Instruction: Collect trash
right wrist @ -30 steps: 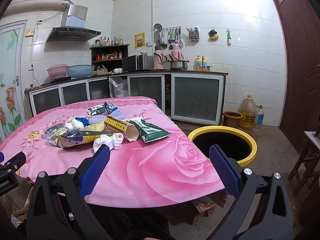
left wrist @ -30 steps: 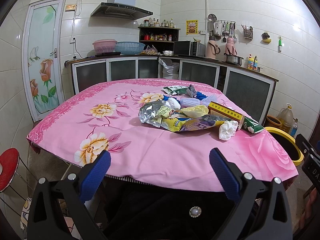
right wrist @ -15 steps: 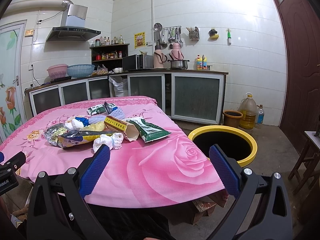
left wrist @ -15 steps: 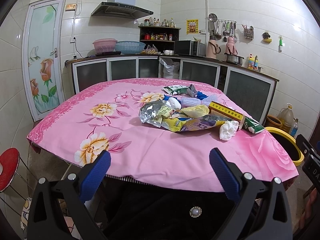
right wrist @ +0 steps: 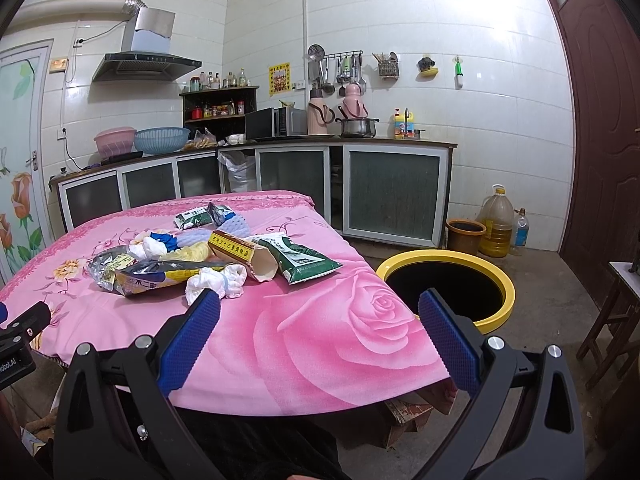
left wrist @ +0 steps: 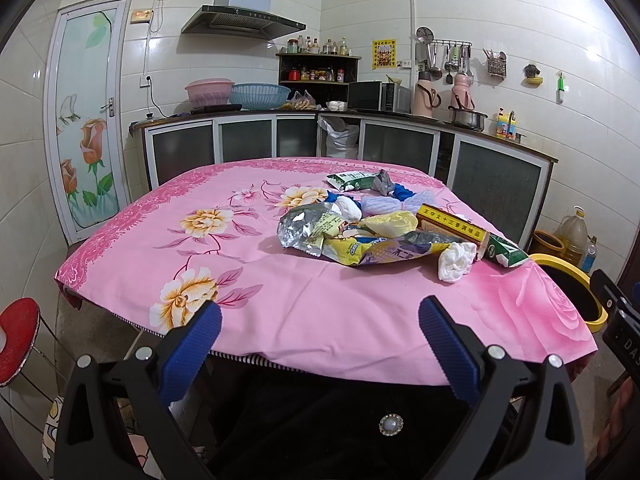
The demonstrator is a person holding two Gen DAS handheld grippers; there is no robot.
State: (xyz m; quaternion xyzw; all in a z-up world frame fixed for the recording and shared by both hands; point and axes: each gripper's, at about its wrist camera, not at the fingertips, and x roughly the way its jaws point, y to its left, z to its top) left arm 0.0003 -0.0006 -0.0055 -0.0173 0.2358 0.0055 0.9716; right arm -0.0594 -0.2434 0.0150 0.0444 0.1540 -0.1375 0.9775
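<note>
Kitchen table (left wrist: 280, 312): trash pile (left wrist: 384, 236) near bin (right wrist: 496, 280). Wrappers light, crinkly, slippery; pinch tissue wad (right wrist: 216, 282) mid-bulk. Left gripper (left wrist: 320, 330), right gripper (right wrist: 320, 326) wide open, empty.

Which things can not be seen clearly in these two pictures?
- Inside of the yellow-rimmed bin: only black in the right wrist view; in the left wrist view the table covers part of it.
- Bottom of the trash pile: top wrappers hide it.
- Small print on the yellow box: too small.

A home kitchen: range hood (left wrist: 240, 20), cabinets (right wrist: 394, 194), probably a microwave (left wrist: 378, 97).
</note>
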